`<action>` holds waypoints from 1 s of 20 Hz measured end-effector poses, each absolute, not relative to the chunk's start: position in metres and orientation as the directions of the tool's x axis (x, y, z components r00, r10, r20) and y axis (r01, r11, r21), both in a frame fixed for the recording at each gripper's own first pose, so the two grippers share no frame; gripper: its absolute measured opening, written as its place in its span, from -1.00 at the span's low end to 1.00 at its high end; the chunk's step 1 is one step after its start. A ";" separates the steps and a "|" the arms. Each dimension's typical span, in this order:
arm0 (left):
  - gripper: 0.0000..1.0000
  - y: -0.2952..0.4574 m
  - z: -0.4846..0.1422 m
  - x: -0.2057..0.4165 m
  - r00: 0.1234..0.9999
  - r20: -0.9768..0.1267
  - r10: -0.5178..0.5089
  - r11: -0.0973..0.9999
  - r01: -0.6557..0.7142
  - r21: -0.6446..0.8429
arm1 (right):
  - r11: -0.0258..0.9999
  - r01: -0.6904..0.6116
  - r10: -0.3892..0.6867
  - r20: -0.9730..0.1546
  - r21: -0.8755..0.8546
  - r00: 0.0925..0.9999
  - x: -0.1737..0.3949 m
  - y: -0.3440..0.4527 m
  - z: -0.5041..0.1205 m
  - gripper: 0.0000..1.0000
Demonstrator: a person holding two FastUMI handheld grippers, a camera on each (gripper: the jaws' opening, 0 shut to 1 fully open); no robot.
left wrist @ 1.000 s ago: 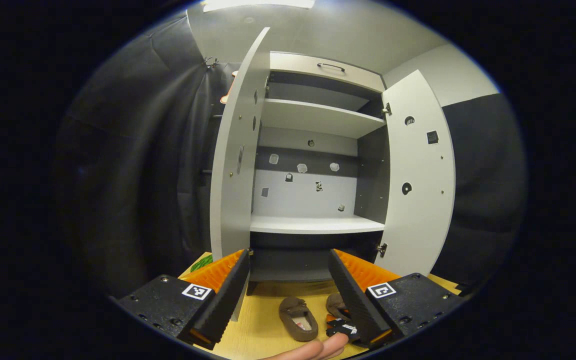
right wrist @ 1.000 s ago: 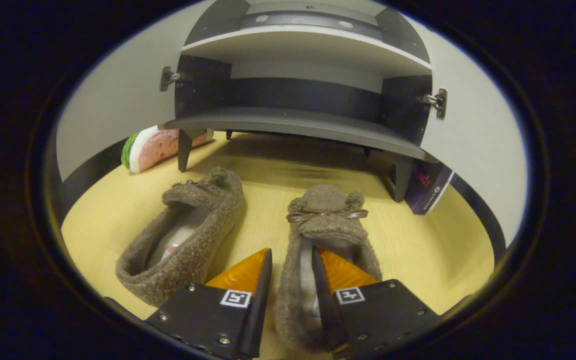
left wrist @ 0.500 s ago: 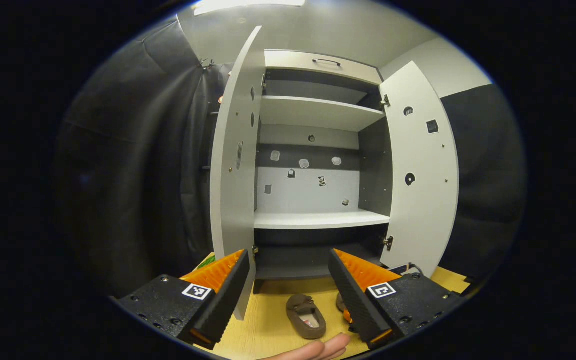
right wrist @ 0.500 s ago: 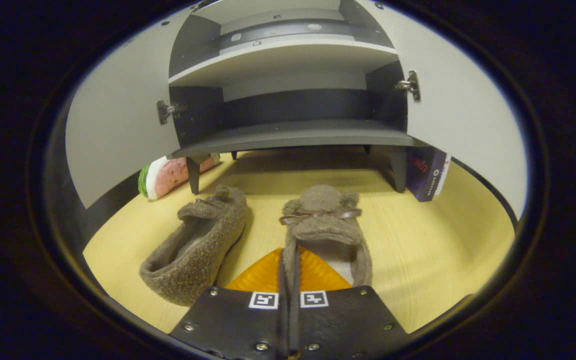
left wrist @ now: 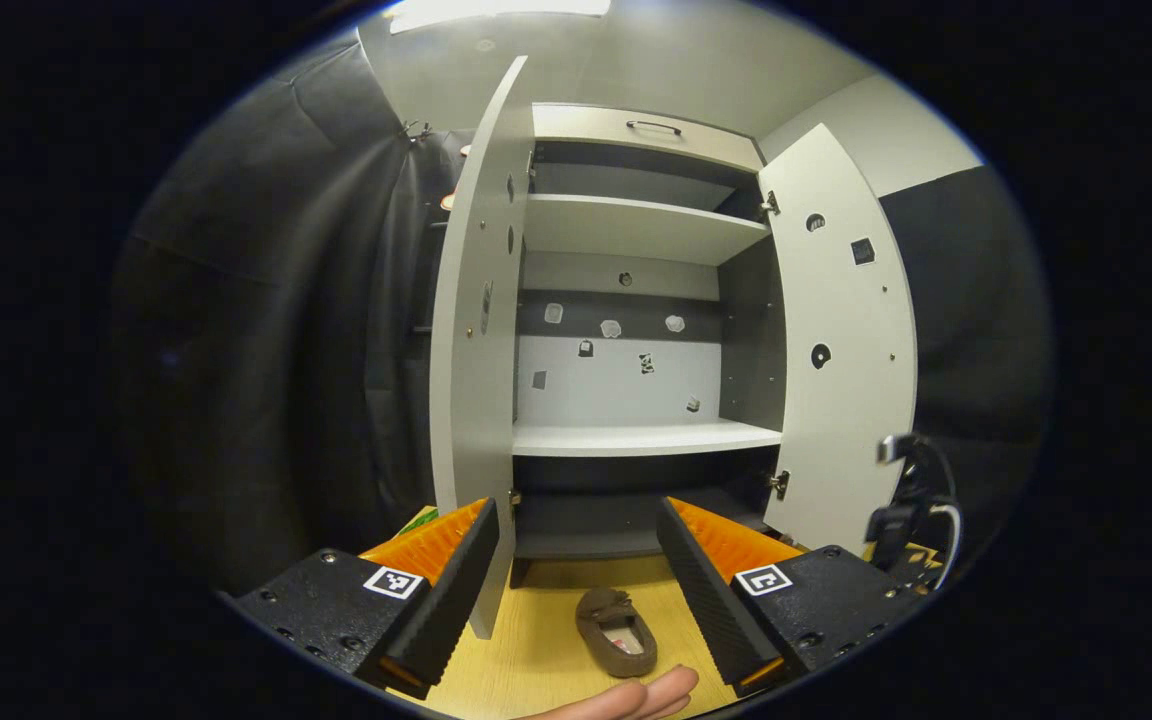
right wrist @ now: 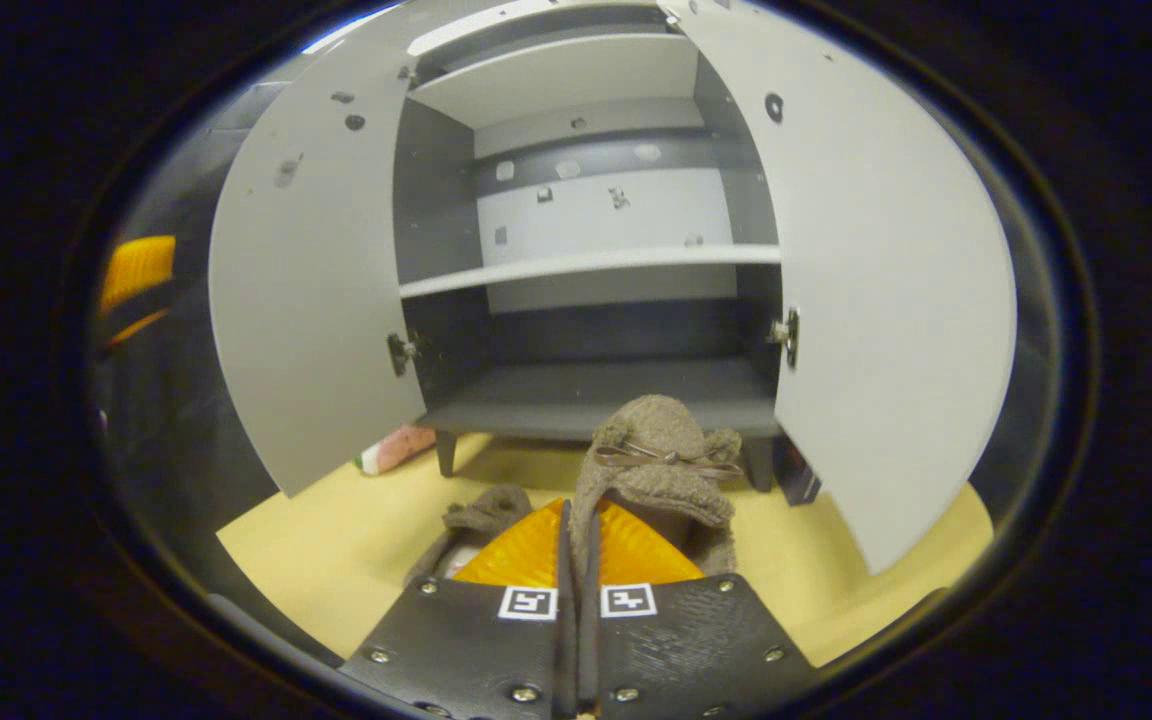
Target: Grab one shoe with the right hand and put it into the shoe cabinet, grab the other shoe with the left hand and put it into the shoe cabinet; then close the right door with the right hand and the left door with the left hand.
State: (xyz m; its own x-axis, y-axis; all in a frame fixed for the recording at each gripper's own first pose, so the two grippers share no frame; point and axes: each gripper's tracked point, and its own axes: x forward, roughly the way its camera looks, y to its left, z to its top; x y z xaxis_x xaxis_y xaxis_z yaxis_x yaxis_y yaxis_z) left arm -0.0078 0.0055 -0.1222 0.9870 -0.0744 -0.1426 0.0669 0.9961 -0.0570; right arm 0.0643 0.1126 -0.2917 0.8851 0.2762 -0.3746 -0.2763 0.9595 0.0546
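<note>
My right gripper is shut on the side wall of a fuzzy brown shoe with a small bow. It holds the shoe off the table, toe toward the shoe cabinet's dark bottom shelf. The other brown shoe lies on the yellow table to its left, and it also shows between my left fingers as a shoe. My left gripper hangs open and holds nothing, well back from the cabinet. The left door and right door both stand open.
A watermelon-patterned thing lies under the left door by a cabinet leg. A dark box stands by the right leg. A person's finger shows at the bottom of the left gripper view. White shelves sit higher up.
My right gripper closed on the shoe, then lifted it off the table and tilted up toward the cabinet opening. The left gripper stayed open and barely moved.
</note>
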 end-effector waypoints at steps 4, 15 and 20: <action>0.95 0.004 -0.116 -0.003 0.989 -0.126 -0.072 0.996 0.064 -0.062 | 0.945 -0.316 0.327 -0.266 0.082 0.907 0.079 0.117 -0.196 -0.96; 0.95 -0.020 -0.101 0.041 0.991 -0.074 -0.109 0.986 0.099 -0.135 | 0.953 -0.303 0.301 -0.160 0.008 0.940 0.191 0.149 -0.061 -0.96; 0.95 -0.032 -0.109 0.064 0.984 -0.088 -0.157 0.978 0.142 -0.154 | 0.952 -0.306 0.301 -0.203 0.008 0.932 0.258 0.168 -0.052 -0.96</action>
State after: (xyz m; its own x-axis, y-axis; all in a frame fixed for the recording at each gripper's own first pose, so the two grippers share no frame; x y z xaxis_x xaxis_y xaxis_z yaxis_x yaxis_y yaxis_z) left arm 0.0644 -0.0322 -0.1091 0.9837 -0.1565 -0.0881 0.1417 0.9778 -0.1544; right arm 0.2575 0.1676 -0.0523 0.9318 0.3008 -0.2033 -0.3056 0.9521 0.0079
